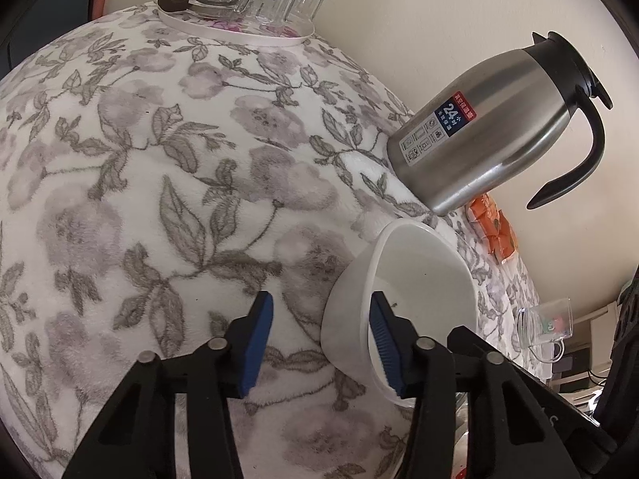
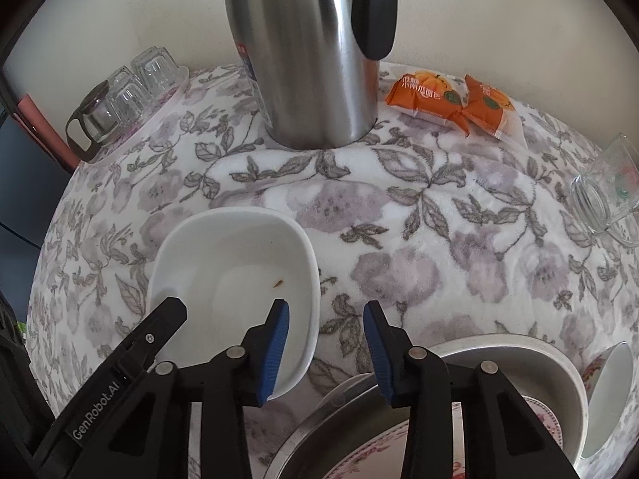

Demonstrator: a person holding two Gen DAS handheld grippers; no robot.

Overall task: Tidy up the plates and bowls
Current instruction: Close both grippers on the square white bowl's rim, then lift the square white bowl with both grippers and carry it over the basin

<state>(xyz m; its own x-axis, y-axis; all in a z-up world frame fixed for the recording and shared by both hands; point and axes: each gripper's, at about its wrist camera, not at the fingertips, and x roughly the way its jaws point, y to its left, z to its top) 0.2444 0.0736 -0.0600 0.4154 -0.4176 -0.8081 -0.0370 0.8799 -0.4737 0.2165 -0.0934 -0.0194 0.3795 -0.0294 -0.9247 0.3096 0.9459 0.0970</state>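
- White, smooth, squarish bowl (image 2: 235, 271) sits on the fleecy floral surface (image 2: 439, 239), at six o'clock from the steel jug (image 2: 311, 52); inside, a small brown speck.
- Left tool (image 1: 321, 343) and right tool (image 2: 325, 349) each straddle a bowl wall, partly open, pads clear.

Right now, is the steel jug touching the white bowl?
Apart. The right wrist view shows a strip of flowered cloth between the steel jug and the white bowl.

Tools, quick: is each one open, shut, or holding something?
Left tool: open, straddling the white bowl's rim, no grip yet.
Right tool: open, straddling the same bowl's opposite rim, no grip yet.
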